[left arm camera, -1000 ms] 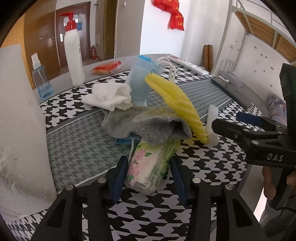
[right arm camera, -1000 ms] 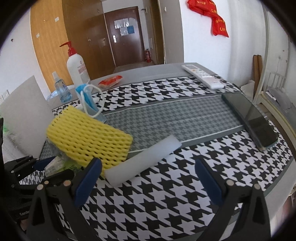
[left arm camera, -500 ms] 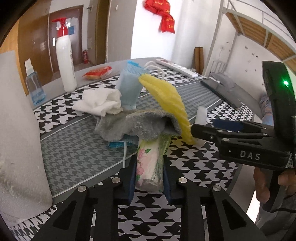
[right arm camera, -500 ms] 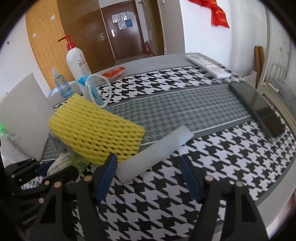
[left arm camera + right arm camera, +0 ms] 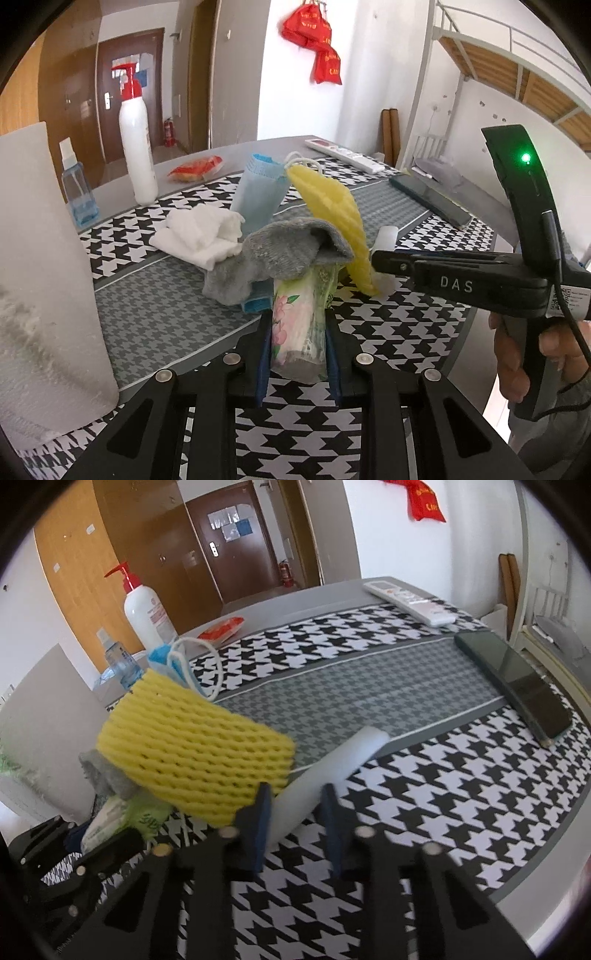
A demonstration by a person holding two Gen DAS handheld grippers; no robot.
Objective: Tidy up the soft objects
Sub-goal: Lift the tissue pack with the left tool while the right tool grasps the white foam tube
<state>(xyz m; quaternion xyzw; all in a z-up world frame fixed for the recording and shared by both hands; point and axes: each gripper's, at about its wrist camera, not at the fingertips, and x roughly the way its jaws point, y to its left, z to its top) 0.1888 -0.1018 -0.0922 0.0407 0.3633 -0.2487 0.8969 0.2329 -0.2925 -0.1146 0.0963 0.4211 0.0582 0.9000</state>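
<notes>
Left tongs (image 5: 297,354) being kept clamped narrow on flower-printed soft tissue pack (image 5: 299,325), near bench (image 5: 155,317) front edge. Crumpled grey knit cloth (image 5: 280,254) being carried on pack's far end; yellow foam mesh sleeve (image 5: 195,753) leaning against it. Right tongs (image 5: 295,812) being pressed shut on white foam tube (image 5: 332,768) lying on houndstooth-patterned bench just beside sleeve.
</notes>
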